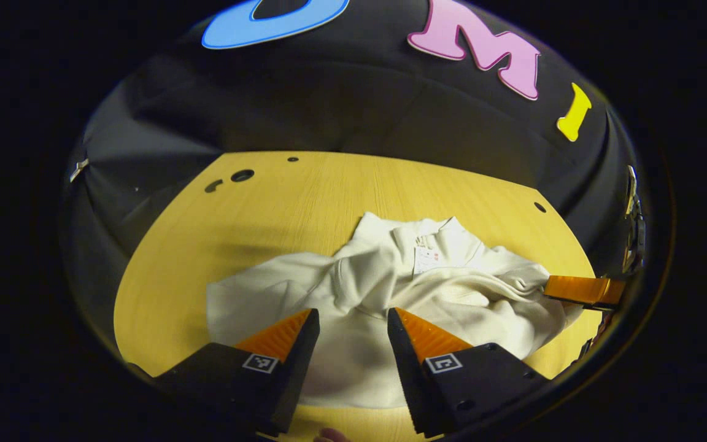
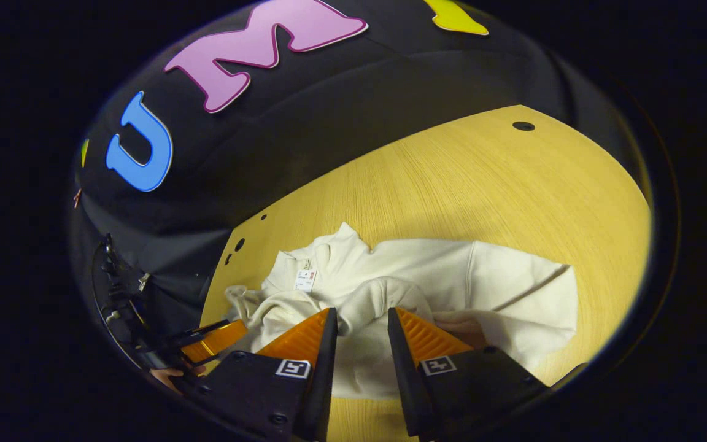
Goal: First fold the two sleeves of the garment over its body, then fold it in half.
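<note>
wooden table [image 1: 304,202] holds cream garment [image 1: 390,288], both sleeves folded inward.

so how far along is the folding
Done: a sleeve lies bunched over the garment body, not neatly. In hand: nothing; the left gripper and right gripper hover open above the cloth. Left: tidying the rumpled sleeve on the other side, then the half fold on the table.
</note>
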`<state>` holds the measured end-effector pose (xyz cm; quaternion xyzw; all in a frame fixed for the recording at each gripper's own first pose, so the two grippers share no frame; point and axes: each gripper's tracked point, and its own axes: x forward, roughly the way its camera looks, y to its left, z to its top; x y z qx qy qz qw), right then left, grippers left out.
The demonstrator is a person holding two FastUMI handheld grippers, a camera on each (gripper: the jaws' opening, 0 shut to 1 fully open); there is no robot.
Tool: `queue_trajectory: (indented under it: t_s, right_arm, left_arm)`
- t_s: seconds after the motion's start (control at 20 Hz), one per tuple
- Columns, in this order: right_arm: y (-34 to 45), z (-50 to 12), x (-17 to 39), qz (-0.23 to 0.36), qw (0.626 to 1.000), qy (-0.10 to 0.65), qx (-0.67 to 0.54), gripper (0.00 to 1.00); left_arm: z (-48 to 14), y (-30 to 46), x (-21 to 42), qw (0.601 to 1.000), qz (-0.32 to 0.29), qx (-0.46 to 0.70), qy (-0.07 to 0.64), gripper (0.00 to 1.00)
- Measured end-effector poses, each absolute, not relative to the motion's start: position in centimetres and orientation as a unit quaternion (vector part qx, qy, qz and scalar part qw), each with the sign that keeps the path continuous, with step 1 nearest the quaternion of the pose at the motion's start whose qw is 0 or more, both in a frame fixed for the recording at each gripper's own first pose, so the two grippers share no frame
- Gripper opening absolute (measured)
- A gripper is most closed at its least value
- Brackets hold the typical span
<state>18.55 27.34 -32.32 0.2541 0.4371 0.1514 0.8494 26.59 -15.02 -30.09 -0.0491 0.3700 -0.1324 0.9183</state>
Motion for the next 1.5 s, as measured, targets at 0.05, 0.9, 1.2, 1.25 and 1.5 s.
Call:
queue_trajectory:
  t_s: [0.05,0.9,1.2,1.25,1.5]
  right_arm:
    - [26.9,-32.0,18.1,0.150,0.854,0.435,0.244,0.53]
    - [26.3,-27.3,10.4,0.218,0.848,0.431,0.217,0.63]
    - [26.0,-26.8,9.8,0.221,0.846,0.432,0.219,0.63]
    - [26.1,-26.8,9.8,0.223,0.846,0.432,0.217,0.63]
    - [26.1,-26.8,9.5,0.226,0.846,0.433,0.215,0.63]
  left_arm:
    - [-29.2,-14.8,26.2,0.921,-0.134,-0.049,0.361,0.75]
    - [-25.0,-14.9,15.1,0.920,-0.124,-0.063,0.366,0.86]
    - [-25.0,-14.8,13.0,0.917,-0.129,-0.058,0.373,0.86]
    - [-24.9,-14.8,13.0,0.917,-0.129,-0.058,0.372,0.86]
    - [-24.8,-15.1,12.8,0.917,-0.134,-0.052,0.372,0.86]
